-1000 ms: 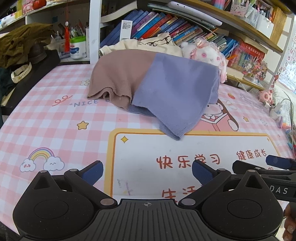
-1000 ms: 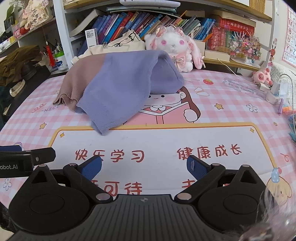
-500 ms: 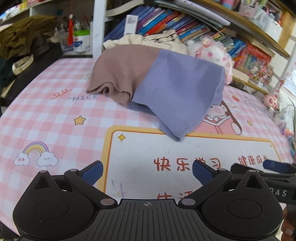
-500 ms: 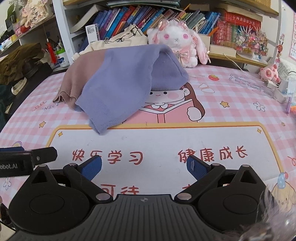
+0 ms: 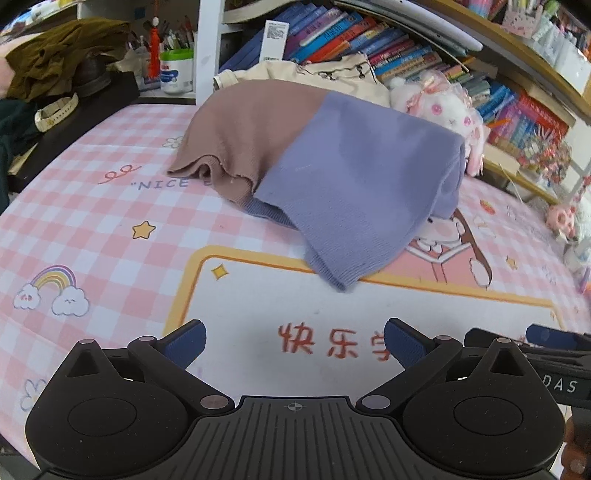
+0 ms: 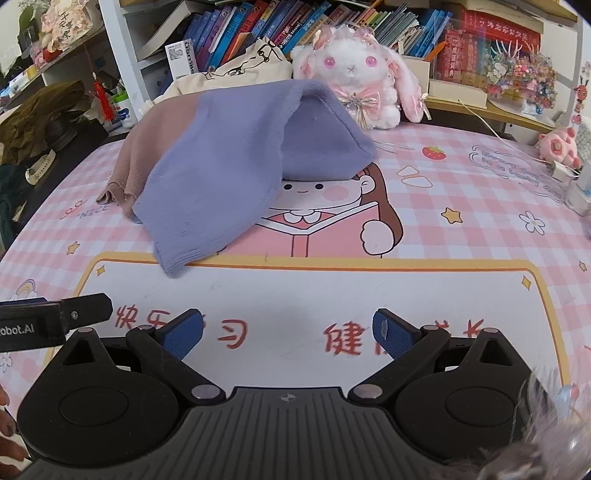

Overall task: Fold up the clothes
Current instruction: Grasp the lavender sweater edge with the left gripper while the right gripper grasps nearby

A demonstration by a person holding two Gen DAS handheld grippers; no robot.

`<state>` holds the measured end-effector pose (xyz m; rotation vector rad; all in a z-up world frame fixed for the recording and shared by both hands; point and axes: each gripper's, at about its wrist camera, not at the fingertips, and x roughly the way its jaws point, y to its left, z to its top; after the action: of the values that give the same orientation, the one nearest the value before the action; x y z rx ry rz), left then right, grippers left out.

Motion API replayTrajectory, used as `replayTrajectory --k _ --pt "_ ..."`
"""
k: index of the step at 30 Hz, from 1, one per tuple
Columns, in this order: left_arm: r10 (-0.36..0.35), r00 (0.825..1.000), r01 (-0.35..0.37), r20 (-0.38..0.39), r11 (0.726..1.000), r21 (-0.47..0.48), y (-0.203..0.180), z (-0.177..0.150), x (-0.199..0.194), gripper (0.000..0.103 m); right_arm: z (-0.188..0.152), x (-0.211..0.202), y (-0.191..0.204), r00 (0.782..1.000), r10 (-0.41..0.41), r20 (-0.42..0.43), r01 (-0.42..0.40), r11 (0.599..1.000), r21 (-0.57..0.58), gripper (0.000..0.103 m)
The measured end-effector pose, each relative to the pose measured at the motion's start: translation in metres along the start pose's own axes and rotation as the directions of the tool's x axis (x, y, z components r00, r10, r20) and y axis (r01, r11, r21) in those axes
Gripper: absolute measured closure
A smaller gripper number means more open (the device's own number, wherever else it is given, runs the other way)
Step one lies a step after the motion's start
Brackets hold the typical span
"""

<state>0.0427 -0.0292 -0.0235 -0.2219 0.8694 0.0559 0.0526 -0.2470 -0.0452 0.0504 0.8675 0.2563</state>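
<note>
A knitted garment, part purple (image 5: 354,184) (image 6: 225,177) and part brown (image 5: 247,136) (image 6: 147,155), lies heaped at the back of the pink checked table mat (image 5: 92,221) (image 6: 461,192). A purple corner hangs down toward me onto the mat's white panel. My left gripper (image 5: 293,341) is open over that panel, short of the purple corner, with nothing between its blue pads. My right gripper (image 6: 288,334) is also open and holds nothing, to the right of the left one. Each gripper's tip shows at the edge of the other's view.
A white and pink plush rabbit (image 6: 354,74) sits behind the garment. A cream cloth bag (image 5: 314,74) leans on a bookshelf (image 6: 258,26) full of books. Dark clothes and a watch (image 5: 55,110) lie at the far left. A small pink toy (image 6: 557,146) is at the right edge.
Both grippers have moved forward toward the garment, which looks nearer and larger now. Both stay open; the garment has not moved.
</note>
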Motion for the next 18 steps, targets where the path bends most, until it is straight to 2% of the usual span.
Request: replayTrajectory --k 4,8,12,14,18 --pt "-0.057 0.998 0.057 -0.007 0.997 -0.047 -0.013 -0.002 0.007 0.0 0.005 0.004 -0.022 0.999 0.038 -0.005 -0.038 0.999 0.019 0.004" --pt "0.033 0.999 -0.03 -0.038 0.996 0.079 -0.046 -0.003 0.021 0.0 0.007 0.013 -0.047 0.998 0.061 -0.029 -0.059 0.995 0.078 0.004" --pt "0.106 0.994 -0.105 0.007 0.973 0.203 -0.077 0.002 0.028 0.0 0.016 0.021 -0.072 0.994 0.099 -0.035 -0.094 0.986 0.141 0.004" --pt "0.133 0.991 -0.135 0.02 0.963 0.234 -0.087 0.007 0.032 0.0 0.022 0.024 -0.08 0.992 0.122 -0.027 -0.116 0.98 0.16 0.004" --pt "0.151 0.987 -0.161 0.056 0.94 0.301 -0.107 0.017 0.042 0.0 0.034 0.031 -0.098 0.985 0.171 -0.016 -0.164 0.964 0.207 0.006"
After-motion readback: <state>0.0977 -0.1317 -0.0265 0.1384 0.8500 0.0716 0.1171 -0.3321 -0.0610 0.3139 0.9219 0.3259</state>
